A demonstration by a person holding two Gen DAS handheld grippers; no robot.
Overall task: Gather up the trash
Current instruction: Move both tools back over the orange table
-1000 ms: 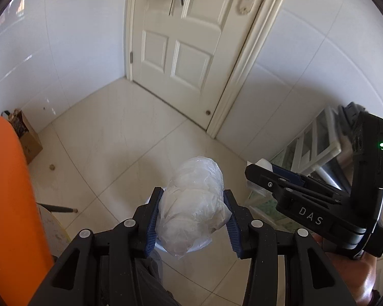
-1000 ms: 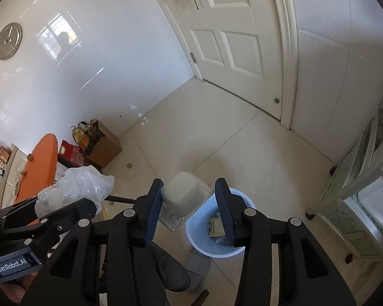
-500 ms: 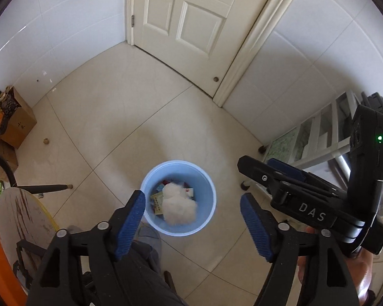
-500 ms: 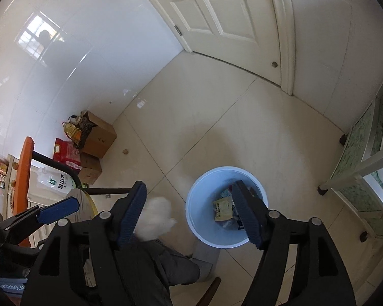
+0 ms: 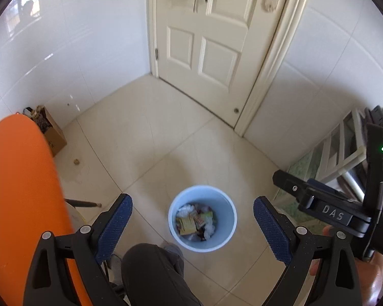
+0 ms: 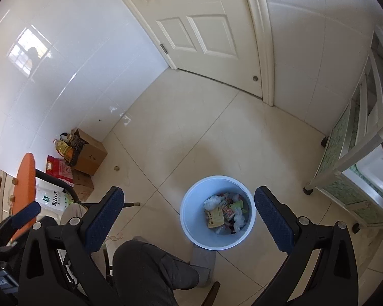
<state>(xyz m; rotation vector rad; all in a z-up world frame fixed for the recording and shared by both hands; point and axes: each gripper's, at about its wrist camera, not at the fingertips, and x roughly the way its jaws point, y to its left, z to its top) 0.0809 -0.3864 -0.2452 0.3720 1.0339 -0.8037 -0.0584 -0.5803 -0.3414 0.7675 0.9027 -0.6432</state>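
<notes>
A light blue trash bin (image 5: pixel 227 232) stands on the tiled floor, holding wrappers and crumpled white trash (image 5: pixel 195 220); it also shows in the right wrist view (image 6: pixel 191 227) with its trash (image 6: pixel 226 214). My left gripper (image 5: pixel 192 225) is open and empty, held above the bin. My right gripper (image 6: pixel 189 219) is open and empty, also above the bin, and its body shows at the right of the left wrist view (image 5: pixel 332 213).
An orange chair back (image 5: pixel 20 199) is at the left. The person's knee (image 5: pixel 150 272) and slippered foot (image 6: pixel 203 265) are below. A cardboard box (image 6: pixel 89 156) stands by the wall, a white rack (image 6: pixel 357 168) at the right, a closed door (image 5: pixel 212 40) ahead.
The left gripper let go of the plastic bag and the right gripper of the white container; both dropped toward the bin. Both grippers opened wide and tilted back up.
</notes>
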